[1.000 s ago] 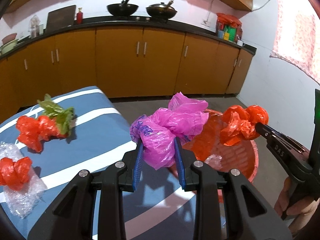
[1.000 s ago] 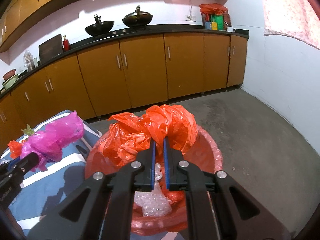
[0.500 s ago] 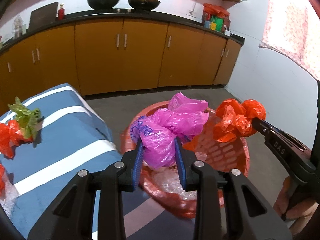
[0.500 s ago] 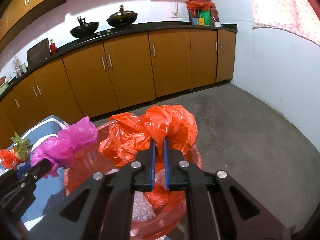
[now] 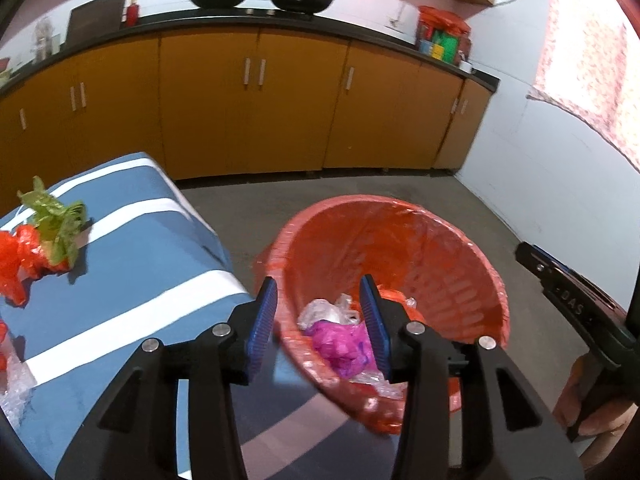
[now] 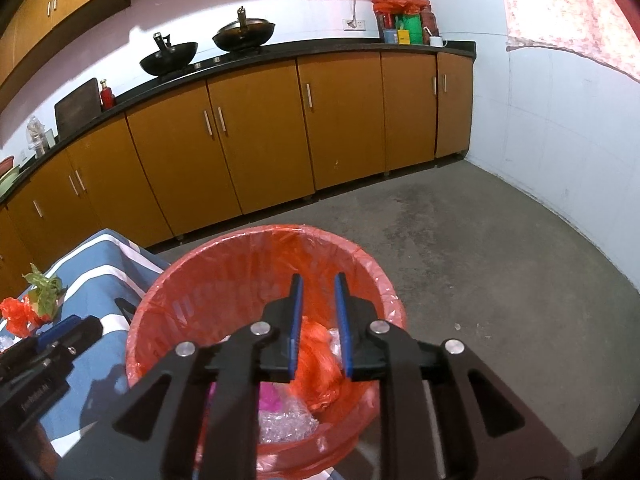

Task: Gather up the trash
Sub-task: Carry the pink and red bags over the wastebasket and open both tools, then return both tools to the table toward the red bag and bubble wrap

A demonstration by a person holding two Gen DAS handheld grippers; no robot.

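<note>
pink bag (image 5: 344, 346) lies in bin (image 5: 452, 248) below opening left tongs (image 5: 320, 322).

We see red bin (image 5: 440, 248) near rim hidden behind left hand-held gripper (image 5: 322, 320); pink bag (image 5: 344, 346) partly masked by its finger. Bubble wrap (image 5: 14, 384) cut by left edge. Countertop packets (image 6: 404, 24) too small to identify.

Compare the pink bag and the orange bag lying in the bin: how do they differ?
The pink bag is magenta with dark print; the orange bag is plain orange. In the right wrist view, pink lies left and mostly hidden, orange sits central and exposed. Both are crumpled plastic inside the red bin.
</note>
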